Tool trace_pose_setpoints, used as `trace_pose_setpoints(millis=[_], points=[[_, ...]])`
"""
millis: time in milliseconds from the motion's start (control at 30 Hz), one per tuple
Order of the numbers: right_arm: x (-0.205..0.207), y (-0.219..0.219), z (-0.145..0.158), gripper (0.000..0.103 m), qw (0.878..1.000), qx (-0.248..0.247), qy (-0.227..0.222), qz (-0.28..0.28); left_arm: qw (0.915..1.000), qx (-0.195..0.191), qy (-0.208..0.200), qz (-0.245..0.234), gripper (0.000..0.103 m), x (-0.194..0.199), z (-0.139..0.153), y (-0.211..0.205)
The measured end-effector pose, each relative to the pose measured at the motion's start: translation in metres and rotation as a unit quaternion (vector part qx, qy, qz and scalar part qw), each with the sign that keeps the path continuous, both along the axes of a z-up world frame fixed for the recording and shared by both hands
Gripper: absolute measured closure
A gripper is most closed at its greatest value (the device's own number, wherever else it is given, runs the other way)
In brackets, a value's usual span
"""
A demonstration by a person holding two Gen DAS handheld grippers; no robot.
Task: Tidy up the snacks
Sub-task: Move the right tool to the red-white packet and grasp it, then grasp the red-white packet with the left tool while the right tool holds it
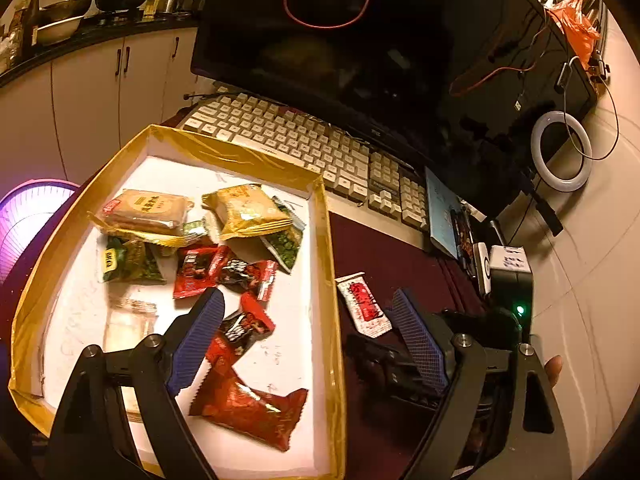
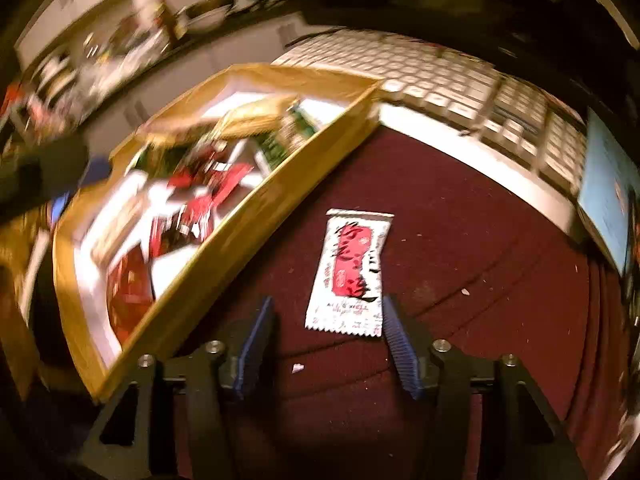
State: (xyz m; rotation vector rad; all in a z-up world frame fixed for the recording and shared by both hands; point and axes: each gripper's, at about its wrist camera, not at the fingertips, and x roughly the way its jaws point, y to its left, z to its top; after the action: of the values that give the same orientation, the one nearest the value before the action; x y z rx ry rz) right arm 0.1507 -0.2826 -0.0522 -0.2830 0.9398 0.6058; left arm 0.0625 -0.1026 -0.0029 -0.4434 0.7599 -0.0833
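Right gripper [image 2: 326, 320]: jaws apart at a middling width, holding nothing, angled down at the dark red mat [image 2: 460, 240].
White-and-red sachet [image 2: 350, 272]: flat on the mat, its near end between the two blue pads, close against the right-hand pad; contact not clear. Rest of the packet runs ahead, out past the fingertips.
Left of the right jaws: gold-rimmed tray [image 2: 240, 232] standing slantwise just beside them, blurred, piled with red, green and yellow packets.
Ahead of the right jaws: pale keyboard [image 2: 452, 80] beyond the mat's far edge.
Left gripper [image 1: 304, 308]: jaws spread wide, empty, straddling the tray's right wall [image 1: 330, 280]; left pad above the tray floor, right pad above the mat.
Under the left pad: red-and-black packets [image 1: 244, 324], with a large red packet [image 1: 248, 404] nearer the camera.
Further ahead in the tray: two more red packets [image 1: 208, 268], green packets [image 1: 128, 264], two yellow cake packs [image 1: 248, 208] at the far end.
Between the left jaws, outside the tray: the same sachet [image 1: 364, 304], lying near the right pad, clear of the tray wall.
Right of the left jaws: black device with a green light [image 1: 516, 300].
Beyond everything: keyboard [image 1: 304, 148], then a dark monitor [image 1: 340, 40].
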Motion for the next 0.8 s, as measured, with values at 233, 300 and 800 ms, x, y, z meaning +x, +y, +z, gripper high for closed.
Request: trace_pose_setpoints(millis=[233,300,800], points=[[0.003,0.013,-0.001,0.065,0.996,-0.029,-0.043,-0.078,0.9999,0.015,0.001,0.004,0.017,0.001,0.008,-0.011],[-0.003,0.01,-0.004,0.066,0.995,-0.031,-0.056,-0.083,0.9999,0.013,-0.002,0.002,0.016,0.0,0.007,-0.013],[-0.033,-0.055,-0.007,0.067,0.991,0.089,-0.019,-0.101,0.9902,-0.057,0.063,-0.111,0.022,0.034,-0.011,-0.065]])
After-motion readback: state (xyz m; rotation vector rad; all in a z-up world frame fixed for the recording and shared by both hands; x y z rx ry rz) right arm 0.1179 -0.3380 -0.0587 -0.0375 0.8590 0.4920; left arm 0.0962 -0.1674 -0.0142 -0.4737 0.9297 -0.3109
